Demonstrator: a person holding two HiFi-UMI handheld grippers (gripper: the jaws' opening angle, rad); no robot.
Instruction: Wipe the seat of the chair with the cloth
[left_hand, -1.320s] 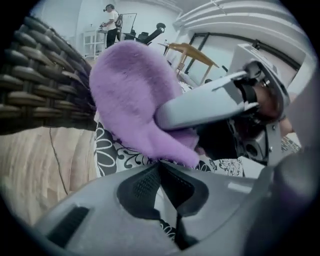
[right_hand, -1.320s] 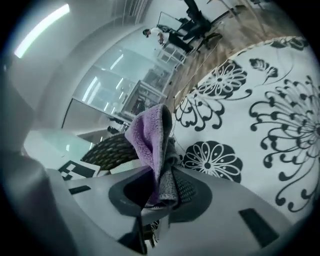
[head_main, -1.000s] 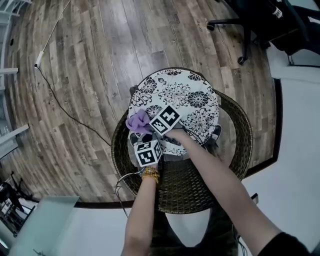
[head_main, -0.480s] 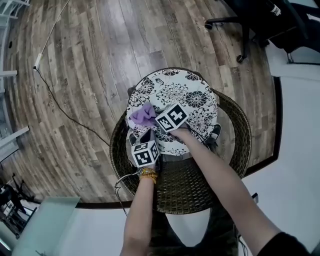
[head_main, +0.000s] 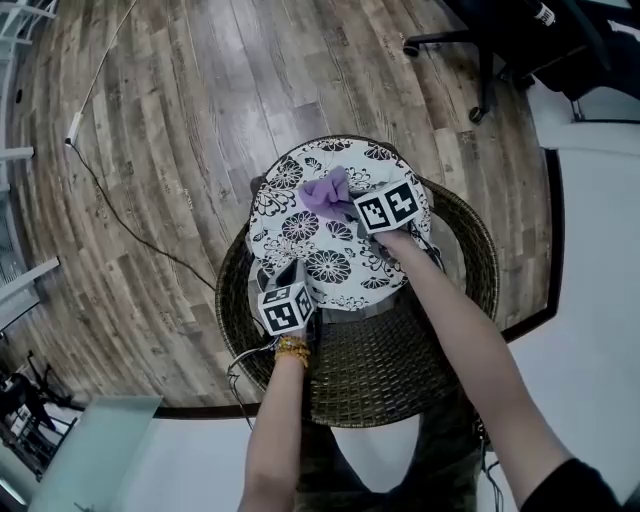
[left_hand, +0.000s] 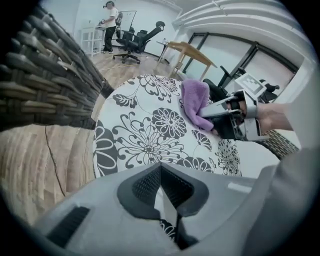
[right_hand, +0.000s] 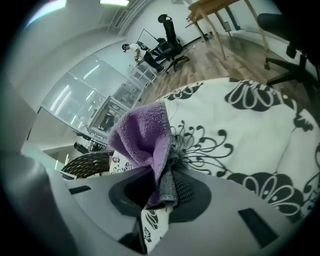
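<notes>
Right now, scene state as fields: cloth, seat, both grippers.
cloth: purple, bunched, lying on the far part of the seat cushion
seat cushion: round, white with black floral print, on a wicker chair
right gripper: shut on the cloth
left gripper: shut, nothing between the jaws, over the cushion's near edge, apart from the cloth

Office: swivel chairs (left_hand: 136, 42), a desk (left_hand: 189, 50), glass partitions (right_hand: 82, 87).

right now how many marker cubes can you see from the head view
2. One cube rides the left gripper at the near edge of the seat cushion; the other cube rides the right gripper, farther across, beside the purple cloth. None seems hidden.
</notes>
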